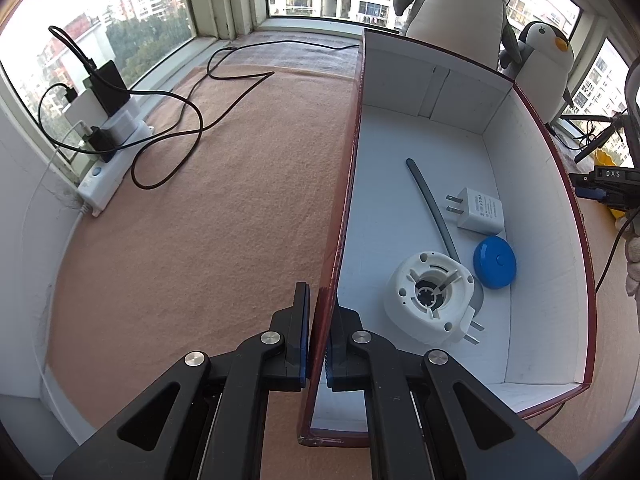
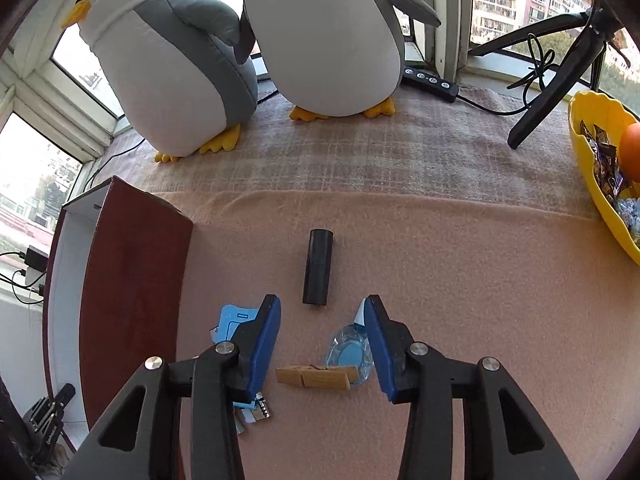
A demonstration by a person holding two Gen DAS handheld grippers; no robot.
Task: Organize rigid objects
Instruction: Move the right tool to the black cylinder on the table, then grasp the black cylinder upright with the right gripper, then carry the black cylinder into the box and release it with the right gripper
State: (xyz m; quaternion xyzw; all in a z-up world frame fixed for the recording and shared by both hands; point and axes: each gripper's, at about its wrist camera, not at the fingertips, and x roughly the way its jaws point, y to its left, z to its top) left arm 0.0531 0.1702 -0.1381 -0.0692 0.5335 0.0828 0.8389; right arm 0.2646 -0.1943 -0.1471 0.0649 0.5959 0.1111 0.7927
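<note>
My left gripper point(image 1: 318, 300) is shut on the left wall of a dark red box point(image 1: 348, 184) with a white inside. In the box lie a white round device point(image 1: 430, 298), a blue disc point(image 1: 495, 262), a white charger point(image 1: 478, 210) and a grey strip point(image 1: 428, 204). My right gripper point(image 2: 321, 302) hangs open over the pink cloth. A wooden clothespin point(image 2: 316, 378) lies crosswise between its fingers, untouched by the pads. Just beyond the fingertips lies a black cylinder point(image 2: 318, 266). A blue card point(image 2: 232, 320) is partly hidden by the left finger, and a clear plastic piece point(image 2: 348, 354) sits by the right one.
Two plush penguins point(image 2: 324, 32) stand at the back by the window. A yellow bowl point(image 2: 588, 168) with sweets sits far right, beside a black tripod point(image 2: 560, 80). The red box point(image 2: 132, 280) stands left of the right gripper. A white power strip point(image 1: 108, 172) with cables lies far left.
</note>
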